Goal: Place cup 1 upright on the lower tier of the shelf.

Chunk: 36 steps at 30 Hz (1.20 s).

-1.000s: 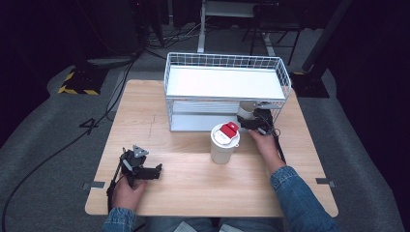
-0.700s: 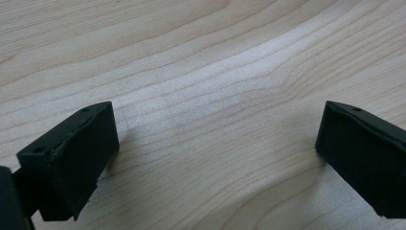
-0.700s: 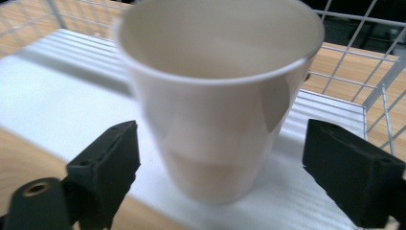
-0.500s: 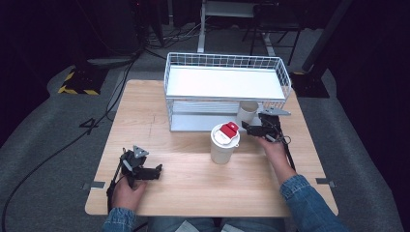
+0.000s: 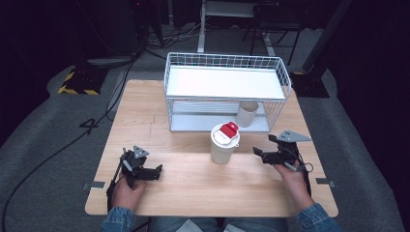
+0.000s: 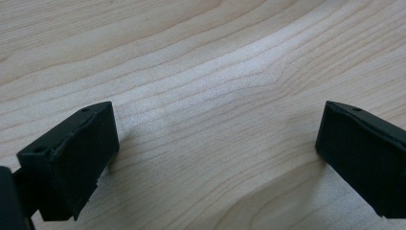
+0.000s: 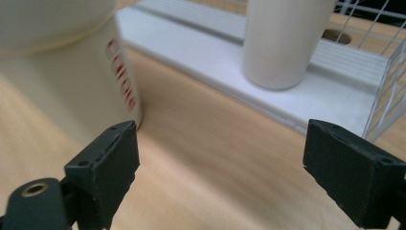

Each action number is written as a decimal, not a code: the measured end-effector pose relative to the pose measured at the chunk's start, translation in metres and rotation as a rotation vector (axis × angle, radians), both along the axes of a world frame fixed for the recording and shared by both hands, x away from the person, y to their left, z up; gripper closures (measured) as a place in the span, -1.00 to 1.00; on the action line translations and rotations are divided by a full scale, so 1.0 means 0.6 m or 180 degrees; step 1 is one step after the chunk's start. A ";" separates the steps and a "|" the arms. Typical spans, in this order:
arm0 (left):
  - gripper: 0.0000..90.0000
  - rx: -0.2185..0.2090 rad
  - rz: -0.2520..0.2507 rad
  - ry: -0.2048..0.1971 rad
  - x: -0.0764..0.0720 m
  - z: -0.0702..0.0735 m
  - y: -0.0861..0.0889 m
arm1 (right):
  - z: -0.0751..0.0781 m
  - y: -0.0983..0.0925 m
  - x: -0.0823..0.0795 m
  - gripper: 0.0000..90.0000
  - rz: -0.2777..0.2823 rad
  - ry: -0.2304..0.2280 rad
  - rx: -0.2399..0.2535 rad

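The right gripper (image 5: 259, 153), jaws apart and empty, hovers just right of the lidded cup (image 5: 224, 143) on the table (image 5: 193, 183), while the left gripper (image 5: 155, 172) rests open, holding nothing

The right gripper (image 5: 261, 153) has drawn back from the rack's lower shelf (image 5: 193, 124), leaving the small cup (image 5: 247, 114) standing there, jaws apart and empty.

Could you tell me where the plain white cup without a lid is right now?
In the high view the plain white cup stands on the lower shelf of the wire rack, toward its right end, just behind the lidded cup on the table.
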<state>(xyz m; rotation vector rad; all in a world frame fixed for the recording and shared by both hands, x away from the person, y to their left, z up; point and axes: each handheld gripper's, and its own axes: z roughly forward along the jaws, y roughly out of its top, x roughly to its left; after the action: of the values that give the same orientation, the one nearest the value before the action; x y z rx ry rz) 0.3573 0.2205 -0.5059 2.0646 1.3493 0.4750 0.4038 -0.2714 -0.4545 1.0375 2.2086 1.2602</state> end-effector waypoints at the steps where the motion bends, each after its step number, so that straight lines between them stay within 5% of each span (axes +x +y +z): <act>1: -0.97 0.0000 0.0000 0.0000 0.000 0.000 0.000 | 0.000 0.000 0.000 -0.71 0.0000 0.0000 0.0000; 11: -0.97 0.0002 0.0000 -0.0001 0.000 0.000 0.000 | -0.022 -0.025 -0.069 -0.67 0.0071 -0.0008 0.0045; 17: -0.97 0.0002 -0.0001 0.0000 0.000 0.000 0.000 | -0.036 -0.031 -0.083 -0.67 0.0117 0.0122 0.0029; 31: -0.97 0.0001 0.0000 -0.0001 0.000 0.000 0.000 | -0.043 -0.040 -0.113 -0.68 0.0199 0.0183 0.0041; 36: -0.97 0.0005 -0.0004 0.0000 0.000 0.000 0.000 | -0.037 -0.029 -0.118 -0.68 0.0350 0.0153 0.0054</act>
<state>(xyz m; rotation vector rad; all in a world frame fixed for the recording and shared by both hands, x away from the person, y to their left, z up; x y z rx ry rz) 0.3574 0.2206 -0.5059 2.0665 1.3480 0.4756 0.3327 -0.2890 -0.4769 0.9741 2.3234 1.3158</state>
